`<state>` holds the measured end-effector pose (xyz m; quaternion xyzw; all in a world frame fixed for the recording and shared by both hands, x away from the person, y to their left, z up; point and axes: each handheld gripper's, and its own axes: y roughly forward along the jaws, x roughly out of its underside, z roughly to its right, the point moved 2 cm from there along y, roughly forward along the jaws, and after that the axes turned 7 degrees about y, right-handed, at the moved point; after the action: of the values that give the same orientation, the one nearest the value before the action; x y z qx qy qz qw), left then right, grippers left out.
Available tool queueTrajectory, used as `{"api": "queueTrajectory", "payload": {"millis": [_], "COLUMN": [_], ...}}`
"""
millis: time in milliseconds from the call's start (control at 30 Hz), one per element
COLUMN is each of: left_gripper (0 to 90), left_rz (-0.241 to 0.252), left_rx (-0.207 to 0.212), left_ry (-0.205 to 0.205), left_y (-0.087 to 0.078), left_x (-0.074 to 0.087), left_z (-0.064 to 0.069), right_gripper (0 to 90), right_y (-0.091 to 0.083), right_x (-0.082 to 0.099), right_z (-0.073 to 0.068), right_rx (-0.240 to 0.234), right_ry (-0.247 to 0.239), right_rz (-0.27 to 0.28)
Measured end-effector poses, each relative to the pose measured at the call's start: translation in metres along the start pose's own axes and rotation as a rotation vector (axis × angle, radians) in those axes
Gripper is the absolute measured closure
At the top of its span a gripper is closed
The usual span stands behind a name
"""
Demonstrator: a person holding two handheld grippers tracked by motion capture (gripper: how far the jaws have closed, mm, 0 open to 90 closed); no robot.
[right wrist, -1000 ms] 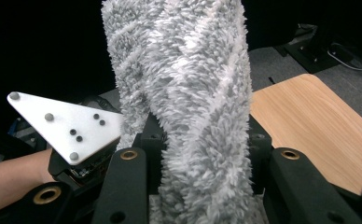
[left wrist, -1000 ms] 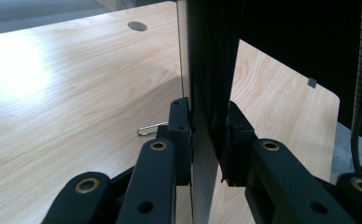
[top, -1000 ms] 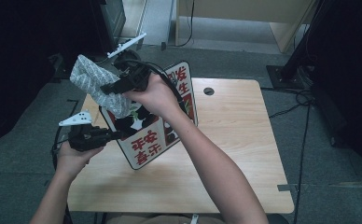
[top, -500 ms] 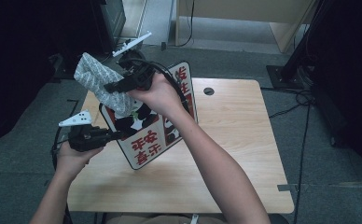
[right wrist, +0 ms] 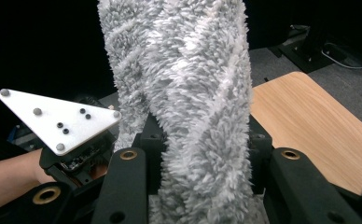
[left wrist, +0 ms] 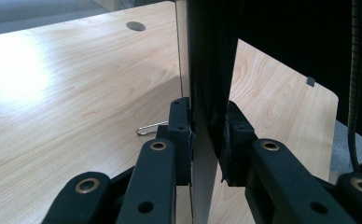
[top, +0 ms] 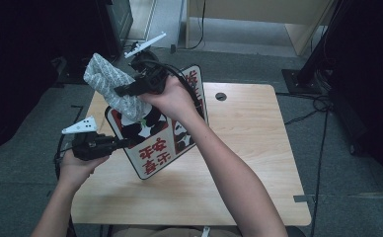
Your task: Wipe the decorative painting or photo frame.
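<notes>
A white panel with red characters and panda pictures [top: 155, 143] stands tilted on the wooden table [top: 239, 148]. My left gripper [top: 123, 143] is shut on its left edge; in the left gripper view the panel's edge [left wrist: 207, 130] sits between the pads [left wrist: 181, 135]. My right gripper [top: 123, 91] is shut on a fluffy grey cloth [top: 110, 86], held against the panel's upper left part. In the right gripper view the cloth [right wrist: 193, 102] rises between the jaws.
The table has a round cable hole [top: 221, 96] at the back. A metal paper clip [left wrist: 149, 128] lies on the tabletop near the panel. Cables [top: 323, 106] and a stand base lie on the floor at right. The left gripper's white plate [right wrist: 62, 116] shows beyond the cloth.
The right gripper with the cloth has shifted slightly up and back along the panel's top. The left gripper and the panel have stayed in place.
</notes>
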<state>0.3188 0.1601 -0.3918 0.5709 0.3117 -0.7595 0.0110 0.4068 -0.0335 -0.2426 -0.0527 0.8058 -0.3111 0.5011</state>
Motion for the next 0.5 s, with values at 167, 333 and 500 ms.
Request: {"api": "queueTrajectory", "payload": {"millis": [167, 333, 500], "left_gripper": [78.0, 78.1, 78.1], "left_rz": [0.001, 0.0, 0.0], "left_rx": [0.0, -0.001, -0.001], "left_ry": [0.001, 0.001, 0.001], "left_y": [0.0, -0.0002, -0.0003], "left_x": [0.0001, 0.0002, 0.0002], "left_z": [0.0, 0.0001, 0.0], "right_gripper": [63.0, 63.0, 62.9], "right_y": [-0.0026, -0.0049, -0.0078], "right_x": [0.0007, 0.0011, 0.0016], "right_z": [0.003, 0.0052, 0.0076], "right_rx": [0.003, 0.009, 0.016], "right_ry": [0.001, 0.005, 0.011], "right_rz": [0.001, 0.003, 0.001]}}
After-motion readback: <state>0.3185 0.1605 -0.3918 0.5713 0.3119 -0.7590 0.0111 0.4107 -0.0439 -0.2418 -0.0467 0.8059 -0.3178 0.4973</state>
